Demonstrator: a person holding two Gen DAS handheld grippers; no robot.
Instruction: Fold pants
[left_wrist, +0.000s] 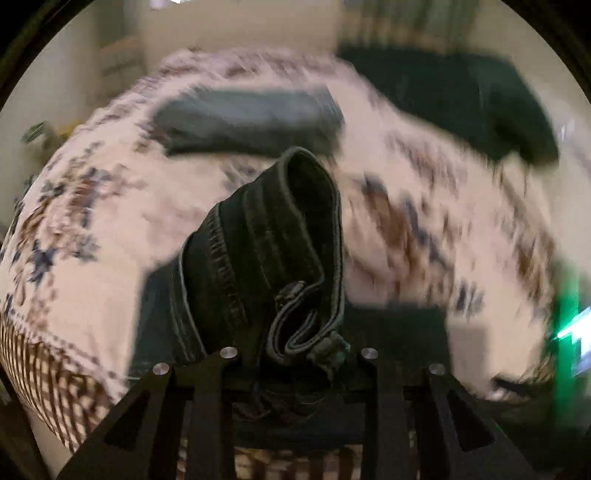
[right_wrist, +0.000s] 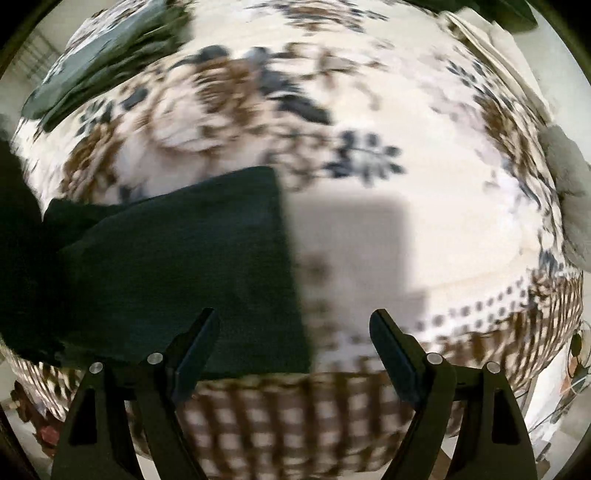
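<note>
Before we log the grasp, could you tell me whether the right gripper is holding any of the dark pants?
No, the right gripper stands wide open with nothing between its fingers, the dark pants lying beneath on the floral bedspread.

The pants (left_wrist: 280, 236) are dark, nearly black with a green cast, their waistband edged in paler grey stitching. The bedspread (right_wrist: 461, 206) is white, printed with brown and dark blue-grey flowers and leaves, with a row of dark dots and then a brown-and-white check along its border (right_wrist: 295, 413). Two more folded garments lie on it: one faded grey-blue (left_wrist: 247, 118), one deep green (left_wrist: 461, 99). Both hand-held grippers, left (left_wrist: 295, 365) and right (right_wrist: 295, 354), are matte black with small silver pins
</note>
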